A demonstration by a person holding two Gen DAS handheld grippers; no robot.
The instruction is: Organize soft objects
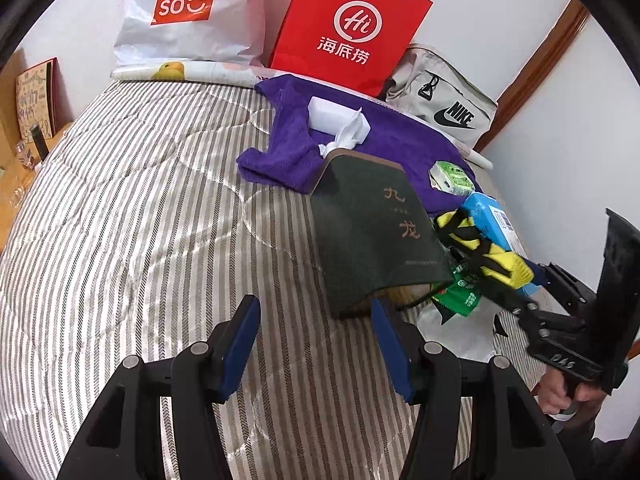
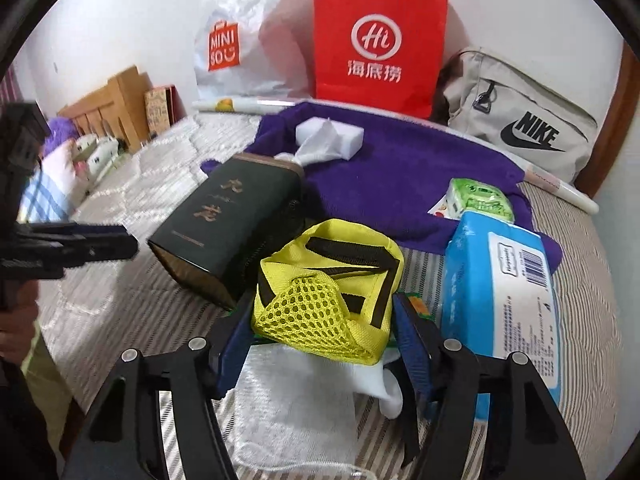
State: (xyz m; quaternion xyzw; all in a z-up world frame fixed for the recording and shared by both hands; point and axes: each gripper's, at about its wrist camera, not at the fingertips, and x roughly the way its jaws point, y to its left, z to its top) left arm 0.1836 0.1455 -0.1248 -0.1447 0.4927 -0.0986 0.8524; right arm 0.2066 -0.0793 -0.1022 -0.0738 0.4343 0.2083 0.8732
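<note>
Yellow mesh pouch clamped by right gripper on striped bed

Yellow mesh pouch (image 2: pixel 326 298) with black straps sits between the blue pads of the right gripper (image 2: pixel 320 336), fingers closed against its sides; seen from the left wrist, the same pouch (image 1: pixel 486 250) is held off the striped quilt (image 1: pixel 132 208) at the tip of that tool. Landmark: dark green tissue box (image 2: pixel 228 220).

- Pouch: just right of the green box, touching or nearly touching its lower corner.
- White cloth (image 2: pixel 296 404): under the pouch, flat on the quilt, in front of the green box.
- Blue wipes pack (image 2: pixel 500 292): right of the green box, beyond the pouch, lying on the quilt.
- Green tissue packet (image 2: pixel 478 198): right and behind the green box, on the purple towel (image 2: pixel 400 184).
- Purple towel: spread behind and right of the green box; the box's far end rests on its edge.
- White tissue pack (image 2: pixel 332 136): behind the green box, on the towel, with a tissue pulled out.
- Green snack wrapper (image 1: pixel 460 298): at the near right corner of the green box, partly hidden under it.
- Red paper bag (image 2: pixel 378 44), white Miniso bag (image 2: pixel 236 40), grey Nike bag (image 2: pixel 520 120): against the wall, well behind the green box.

Left gripper (image 1: pixel 316 344): jaws apart, nothing between them, hovering over the quilt just in front of the green box's near end.
</note>
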